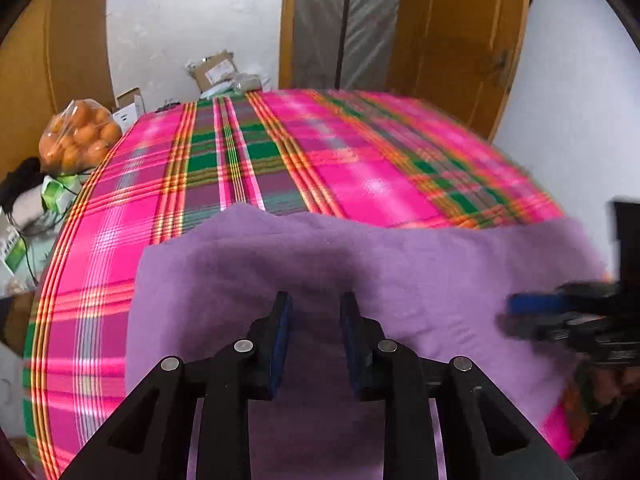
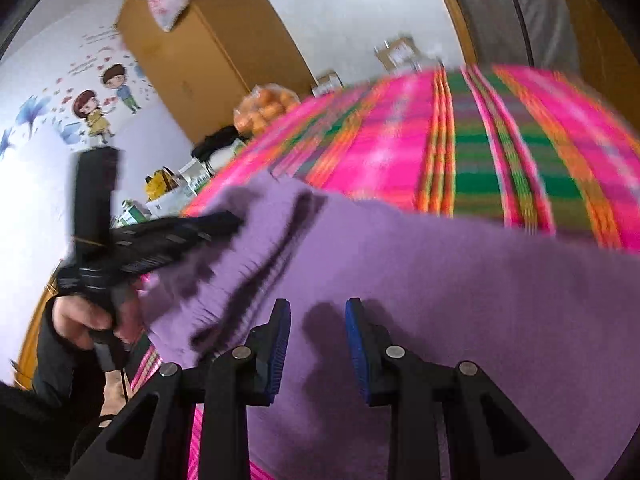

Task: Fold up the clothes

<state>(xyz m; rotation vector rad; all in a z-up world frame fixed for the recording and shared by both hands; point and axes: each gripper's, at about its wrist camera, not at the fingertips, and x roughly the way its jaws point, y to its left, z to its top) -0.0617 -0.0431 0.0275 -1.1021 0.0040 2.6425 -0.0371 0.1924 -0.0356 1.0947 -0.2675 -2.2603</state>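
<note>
Purple garment (image 1: pixel 320 264) at the plaid blanket's (image 1: pixel 320 152) near edge — both tongs (image 1: pixel 316 304) (image 2: pixel 318 308) apart, empty — open blanket beyond.

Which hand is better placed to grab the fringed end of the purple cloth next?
Left, probably. In the right wrist view the left tool sits right at the cloth's fringe, while the right tool hangs open over plain mid-cloth.

Beyond the far edge of the pink-and-green plaid bedspread (image 1: pixel 320 152) stand a white wall (image 1: pixel 180 20) and a wooden door frame (image 1: pixel 452 40), to its left a wooden wardrobe (image 2: pixel 208 52) beside a wall (image 2: pixel 36 184) with cartoon children stickers (image 2: pixel 102 100).
</note>
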